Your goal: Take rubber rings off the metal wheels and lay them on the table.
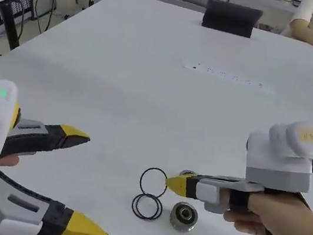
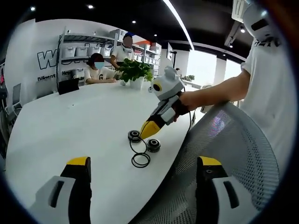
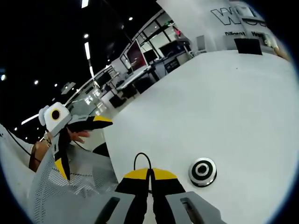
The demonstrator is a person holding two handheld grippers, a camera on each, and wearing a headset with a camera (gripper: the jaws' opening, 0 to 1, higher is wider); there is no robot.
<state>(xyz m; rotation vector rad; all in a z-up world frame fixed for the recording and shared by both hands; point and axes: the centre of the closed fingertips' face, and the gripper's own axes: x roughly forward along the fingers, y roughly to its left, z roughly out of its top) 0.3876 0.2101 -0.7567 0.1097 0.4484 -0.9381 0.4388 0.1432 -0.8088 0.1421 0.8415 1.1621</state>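
- Your left gripper sits at the lower left of the head view. Its yellow-tipped jaws are spread wide with nothing between them.
- Your right gripper reaches in from the right edge with its jaws pressed together.
- In the right gripper view, a black arc of the single ring rises from between those tips. They seem to be pinching it, though the contact is too small to be sure.
- In the head view that single ring lies in the lower middle of the frame, on the white table, touching the right gripper's tip on its left side.
- The pair of rings lies overlapped just below it, flat on the table and apart from both grippers.
- The near wheel stands just right of the pair. You cannot tell from here whether it carries any rubber.
- The far wheel peeks out from behind the right gripper's tip.
- A power strip lies in the upper middle of the frame, well apart from the work.
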